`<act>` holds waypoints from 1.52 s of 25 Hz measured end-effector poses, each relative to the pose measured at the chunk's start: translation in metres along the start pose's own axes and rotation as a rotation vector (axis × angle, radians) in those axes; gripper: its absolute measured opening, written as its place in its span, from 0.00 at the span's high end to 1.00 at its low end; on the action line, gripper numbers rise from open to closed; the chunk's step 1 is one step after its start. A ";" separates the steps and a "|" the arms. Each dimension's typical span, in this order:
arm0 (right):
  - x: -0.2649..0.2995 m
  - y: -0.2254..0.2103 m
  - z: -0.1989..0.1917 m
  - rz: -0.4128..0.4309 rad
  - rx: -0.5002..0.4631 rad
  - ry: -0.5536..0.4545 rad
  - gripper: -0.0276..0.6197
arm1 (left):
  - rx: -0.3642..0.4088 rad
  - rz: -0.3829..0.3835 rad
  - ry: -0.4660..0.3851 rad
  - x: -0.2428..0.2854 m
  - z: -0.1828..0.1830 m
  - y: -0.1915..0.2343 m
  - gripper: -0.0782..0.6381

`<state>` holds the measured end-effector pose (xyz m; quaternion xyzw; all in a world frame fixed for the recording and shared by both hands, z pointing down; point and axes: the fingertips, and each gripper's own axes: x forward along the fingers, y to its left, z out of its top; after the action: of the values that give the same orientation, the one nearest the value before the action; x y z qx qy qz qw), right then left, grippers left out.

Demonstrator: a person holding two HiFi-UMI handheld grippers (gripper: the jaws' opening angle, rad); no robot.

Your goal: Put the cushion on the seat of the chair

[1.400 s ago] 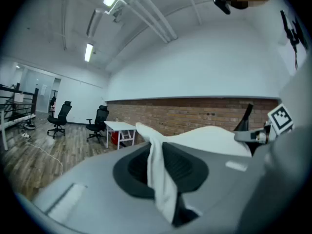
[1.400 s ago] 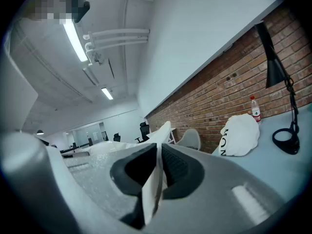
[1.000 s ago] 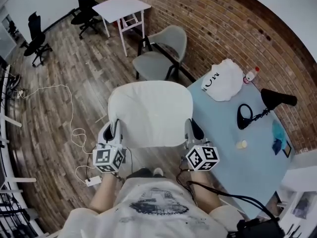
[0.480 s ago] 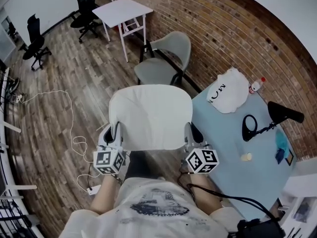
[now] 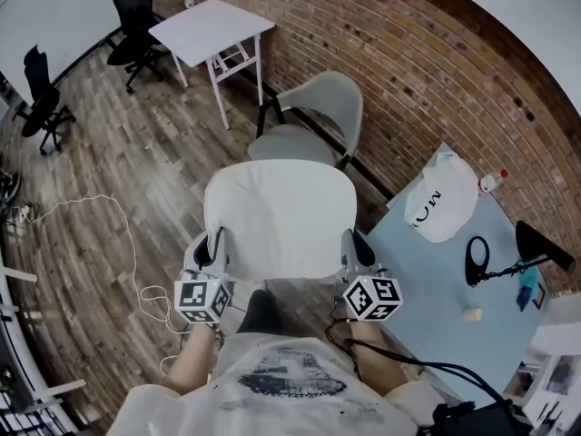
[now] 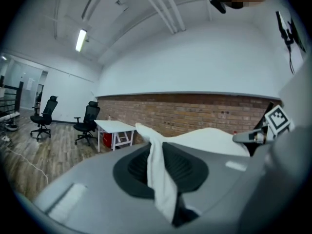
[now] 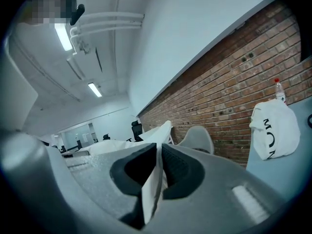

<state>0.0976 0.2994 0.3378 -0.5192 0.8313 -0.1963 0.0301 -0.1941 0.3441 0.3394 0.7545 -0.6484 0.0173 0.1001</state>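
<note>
Right now you hold the white cushion (image 5: 277,218) out flat in front of you, one tool on each of its near corners. Your left tool (image 5: 211,246) bites the left edge. In the left gripper view a fold of white fabric stands squeezed between its dark pads (image 6: 134,167), which press on it from both sides. Your right tool (image 5: 357,246) does the same on the right edge. The right gripper view shows a thin flap of the cover pinched in the narrow slot between the two jaws.

The cushion hangs in the air above the wooden floor (image 5: 136,171), carried only by the two pinches. The grey chair (image 5: 327,94) stands just beyond it, close to the brick wall (image 5: 427,53). In the head view the cushion's far edge lines up with the front of the seat (image 5: 289,143). The seat itself shows uncovered, so the cushion is not on it yet.

To your right is the pale blue desk (image 5: 436,289), with a white bag (image 5: 443,207) and a small bottle (image 5: 493,181) near the wall. Farther off, left of the chair, stands a white desk (image 5: 211,30) with two black office chairs (image 5: 132,21) past it. A white cable (image 5: 127,243) trails over the floor on your left.
</note>
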 end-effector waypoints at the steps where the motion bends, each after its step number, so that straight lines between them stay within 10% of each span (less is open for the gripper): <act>1: 0.017 0.005 0.001 -0.012 0.003 0.000 0.91 | -0.002 -0.010 0.006 0.013 0.004 0.015 0.84; 12: 0.136 0.033 0.017 -0.137 0.019 -0.023 0.91 | -0.006 -0.131 0.034 0.132 0.036 0.113 0.84; 38: 0.283 -0.097 0.059 -0.207 0.082 -0.007 0.91 | 0.028 -0.180 0.113 0.352 0.047 0.092 0.84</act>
<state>0.0655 -0.0024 0.3620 -0.6011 0.7645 -0.2304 0.0339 -0.2340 -0.0204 0.3598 0.8087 -0.5711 0.0600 0.1271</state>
